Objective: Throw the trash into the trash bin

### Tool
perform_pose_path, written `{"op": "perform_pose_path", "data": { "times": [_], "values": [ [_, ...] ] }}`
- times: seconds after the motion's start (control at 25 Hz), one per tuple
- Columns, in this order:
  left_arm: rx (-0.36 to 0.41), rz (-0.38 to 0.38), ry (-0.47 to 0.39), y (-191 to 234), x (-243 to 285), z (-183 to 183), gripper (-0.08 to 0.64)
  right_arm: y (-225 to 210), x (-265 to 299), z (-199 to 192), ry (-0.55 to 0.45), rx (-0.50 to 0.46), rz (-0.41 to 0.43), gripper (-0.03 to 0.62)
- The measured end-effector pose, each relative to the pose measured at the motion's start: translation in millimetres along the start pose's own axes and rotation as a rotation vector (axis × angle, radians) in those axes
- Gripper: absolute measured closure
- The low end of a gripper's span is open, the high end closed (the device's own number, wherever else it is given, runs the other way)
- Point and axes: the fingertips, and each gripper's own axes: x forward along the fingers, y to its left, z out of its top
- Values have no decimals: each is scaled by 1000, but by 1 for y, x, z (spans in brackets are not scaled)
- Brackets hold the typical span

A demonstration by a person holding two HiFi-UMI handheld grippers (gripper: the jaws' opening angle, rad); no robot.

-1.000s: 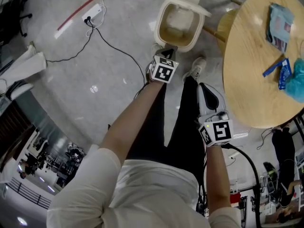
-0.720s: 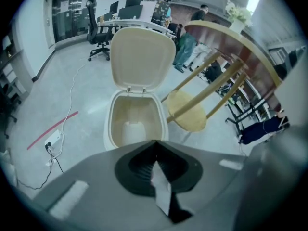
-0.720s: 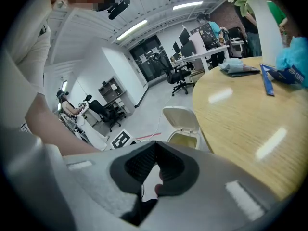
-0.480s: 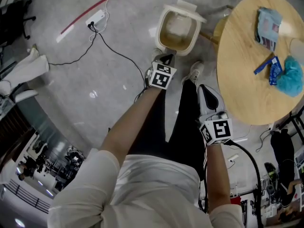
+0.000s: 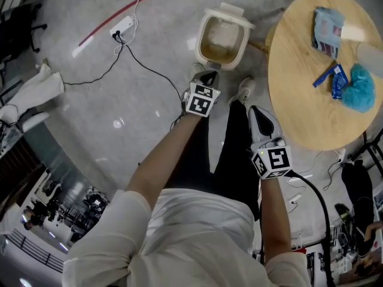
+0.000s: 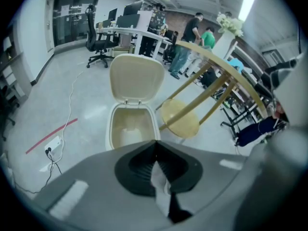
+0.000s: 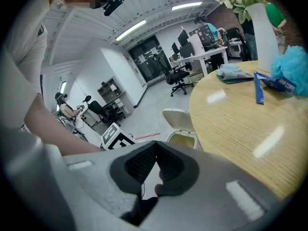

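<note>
Trash bin (image 5: 201,40) sits open on the far floor, lid tipped back, with something pale lying inside. Left gripper (image 5: 209,74) hangs near the bin's near edge, above the person's shoe (image 5: 244,90). In the left gripper view its jaws are pressed together at the tips, nothing pinched between them, and the bin (image 6: 112,124) is straight ahead. Right gripper (image 5: 256,109) is lower and to the right, beside the person's leg, near the round wooden table (image 5: 299,94). Its jaws are also pressed together and empty in the right gripper view (image 7: 155,143).

Trash is on the table's far right part: a blue fluffy ball (image 5: 359,88), a blue wrapper (image 5: 333,80) touching it, and a pale blue packet (image 5: 327,28) farther back. A white vase (image 7: 264,29) with flowers stands just beside the ball (image 7: 291,69).

On the floor at the left, a power strip (image 5: 122,24) with a black cable (image 5: 149,67) lies next to a red line (image 5: 117,17).
</note>
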Motion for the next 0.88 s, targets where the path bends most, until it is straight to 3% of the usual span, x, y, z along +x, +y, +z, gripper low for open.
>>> {"op": "perform_pose_path", "data": {
  "times": [0.88],
  "values": [
    [17, -7, -110, -33, -99, 47, 555, 20, -30, 43, -22, -30, 0, 592]
  ]
}}
